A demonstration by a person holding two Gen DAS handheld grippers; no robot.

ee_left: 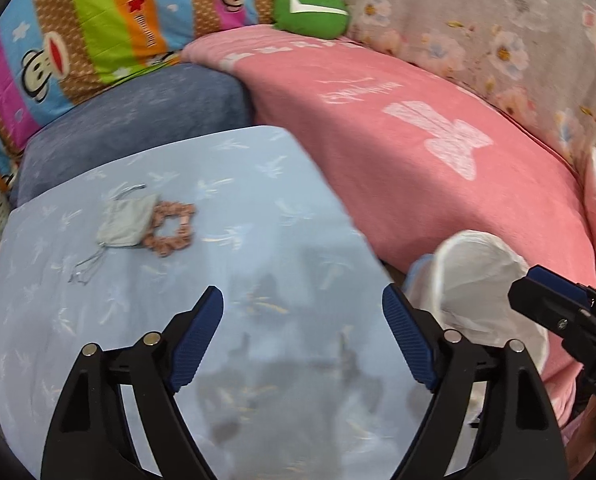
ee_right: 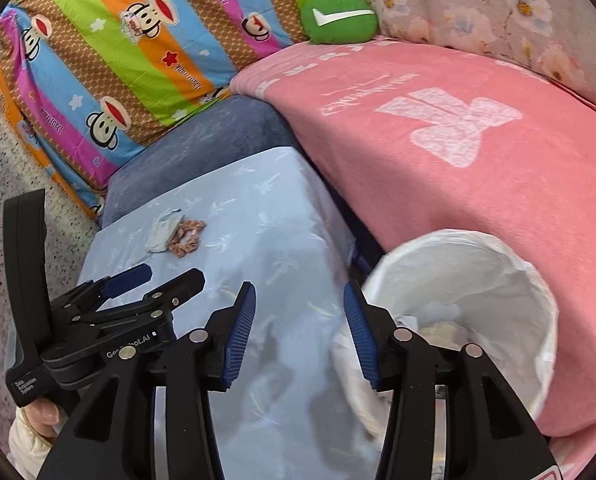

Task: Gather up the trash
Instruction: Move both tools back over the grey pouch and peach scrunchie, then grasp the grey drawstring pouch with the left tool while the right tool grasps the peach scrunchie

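Note:
A grey face mask (ee_left: 126, 222) lies on the light blue table (ee_left: 218, 360), touching a pink scrunchie (ee_left: 174, 226); both also show in the right wrist view, mask (ee_right: 162, 236), scrunchie (ee_right: 188, 238). A bin lined with a white bag (ee_right: 477, 272) stands right of the table, with some pale trash inside; it also shows in the left wrist view (ee_left: 481, 280). My left gripper (ee_left: 302, 312) is open and empty over the table. My right gripper (ee_right: 299, 304) is open and empty, between table edge and bin.
A pink blanket (ee_left: 417, 140) covers the sofa behind the bin. A blue cushion (ee_left: 138, 128), a striped cartoon quilt (ee_right: 118, 60) and a green plush (ee_right: 337, 18) lie at the back. Speckled floor (ee_right: 14, 168) is at the left.

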